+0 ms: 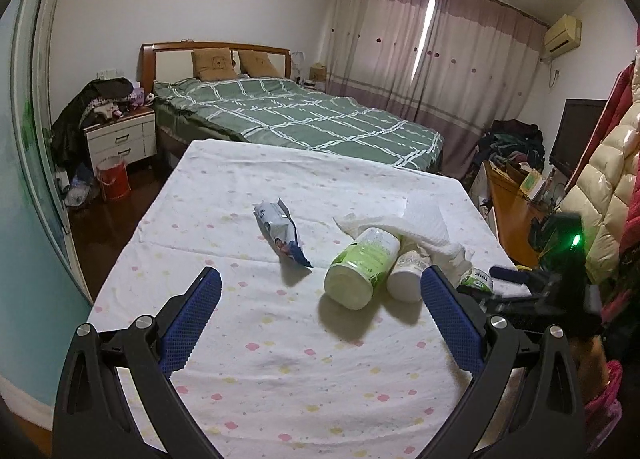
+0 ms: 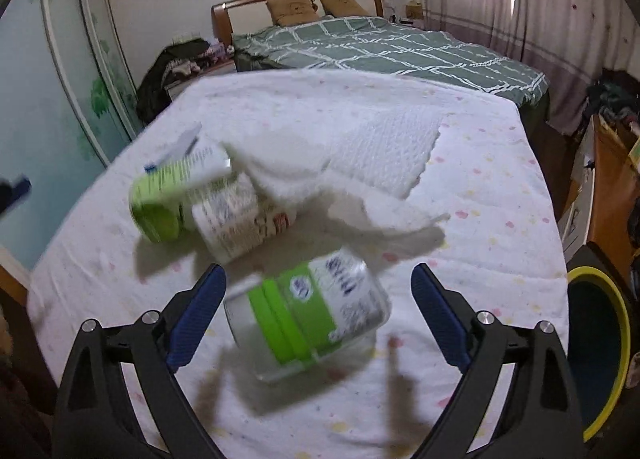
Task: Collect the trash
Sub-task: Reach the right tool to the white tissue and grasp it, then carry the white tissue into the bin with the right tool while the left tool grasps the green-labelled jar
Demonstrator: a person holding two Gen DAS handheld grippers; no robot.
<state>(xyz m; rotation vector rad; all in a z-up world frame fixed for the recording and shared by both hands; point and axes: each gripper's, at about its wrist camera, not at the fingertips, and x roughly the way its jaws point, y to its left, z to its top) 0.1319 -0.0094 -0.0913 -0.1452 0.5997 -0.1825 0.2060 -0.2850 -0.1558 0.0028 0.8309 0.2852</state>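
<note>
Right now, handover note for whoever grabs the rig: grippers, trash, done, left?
Left gripper: open, empty, above the table.
Right gripper: open, straddling the green-banded bottle, not gripped.
On the table: green canister, white bottle, crumpled paper towel, snack wrapper.
Yellow-rimmed bin sits off the table's right edge.
Done: nothing visibly binned.
Left: all five pieces.

your right gripper point(image 2: 318, 279) stands wide, the green-banded bottle point(image 2: 310, 309) lying loose between its fingers. just beyond, two bottles point(image 2: 200, 195) and crumpled paper towel point(image 2: 360, 163) crowd the tablecloth point(image 2: 500, 219); left of them it's open.
</note>
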